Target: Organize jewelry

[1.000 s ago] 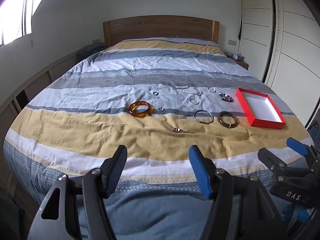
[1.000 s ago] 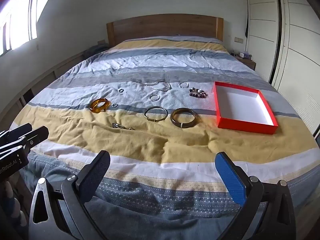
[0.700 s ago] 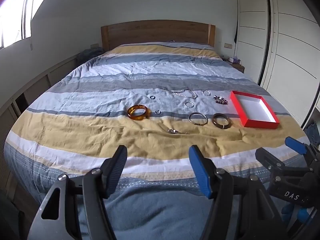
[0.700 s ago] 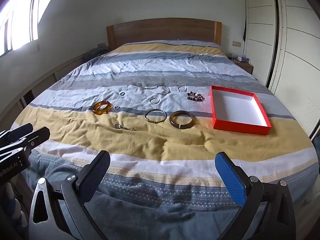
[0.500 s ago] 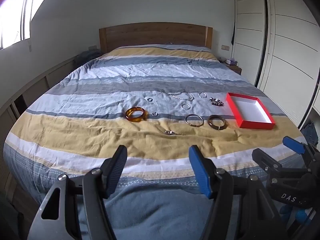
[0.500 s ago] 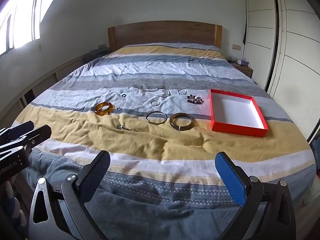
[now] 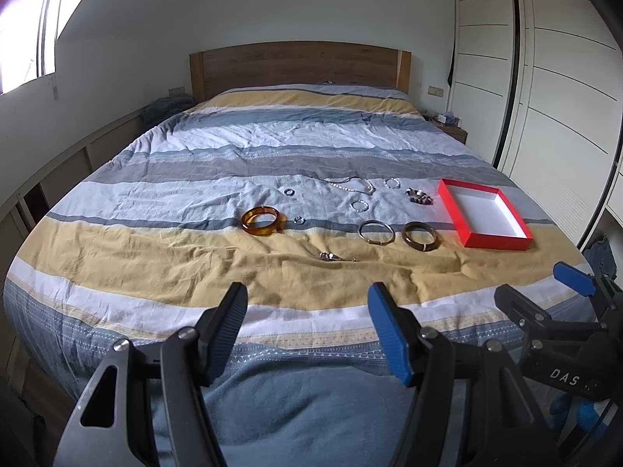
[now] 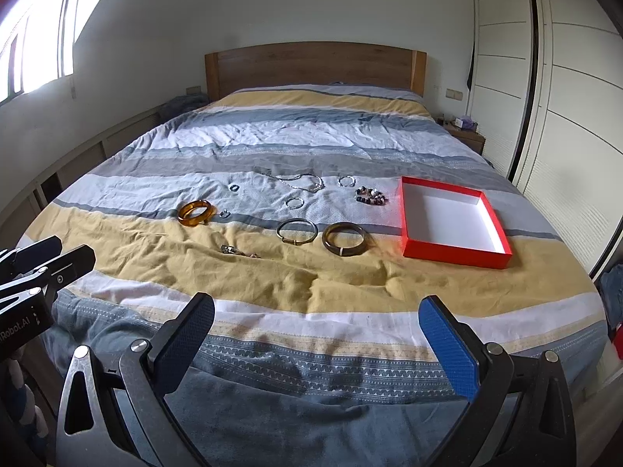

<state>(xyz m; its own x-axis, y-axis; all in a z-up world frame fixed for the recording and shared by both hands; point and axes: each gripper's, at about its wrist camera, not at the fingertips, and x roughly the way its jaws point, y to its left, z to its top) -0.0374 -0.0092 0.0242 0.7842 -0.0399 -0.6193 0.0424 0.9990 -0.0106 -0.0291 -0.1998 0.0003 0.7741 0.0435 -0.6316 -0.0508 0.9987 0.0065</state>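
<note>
Jewelry lies spread on the bed (image 8: 272,272): amber bangle (image 8: 196,213), metal bangle (image 8: 296,230), dark bangle (image 8: 344,238), necklace (image 8: 303,183), beads (image 8: 370,196), small rings. Red box (image 8: 451,222) sits empty just right of them. Left gripper (image 7: 307,330) and right gripper (image 8: 317,334) hover at the bed's foot, fingers apart, holding nothing.

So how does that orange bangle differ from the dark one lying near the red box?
The amber bangle is translucent orange and looks thicker; the dark bangle is brownish-grey with a pale band on its near side. The amber bangle lies to the left, far from the red box; the dark bangle lies closest to it, beside a thin metal bangle. Both are rigid rings lying on the striped bedspread, untouched by either tongs.
</note>
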